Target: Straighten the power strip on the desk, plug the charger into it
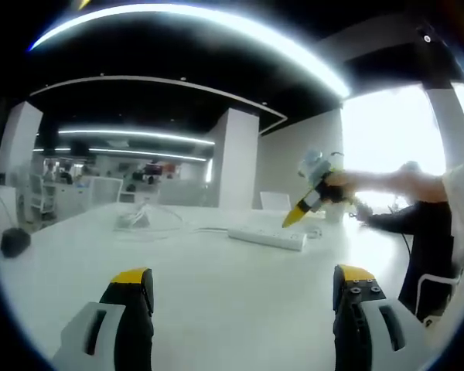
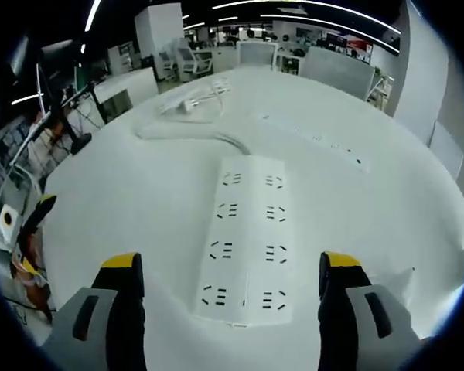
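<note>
A white power strip with two rows of sockets lies on the white desk, just below my right gripper. That gripper is open, its jaws standing to either side of the strip's near end and holding nothing. The strip's cord curves away toward the far left. A white charger with a loose cable rests farther back. In the left gripper view the power strip lies mid-desk, the charger sits at the left, and the right gripper hovers above the strip. My left gripper is open and empty over bare desk.
A long narrow socket channel runs along the desk's far right. Office chairs stand beyond the far edge. A person's hand and dark sleeve reach in from the right. A dark object sits at the desk's left edge.
</note>
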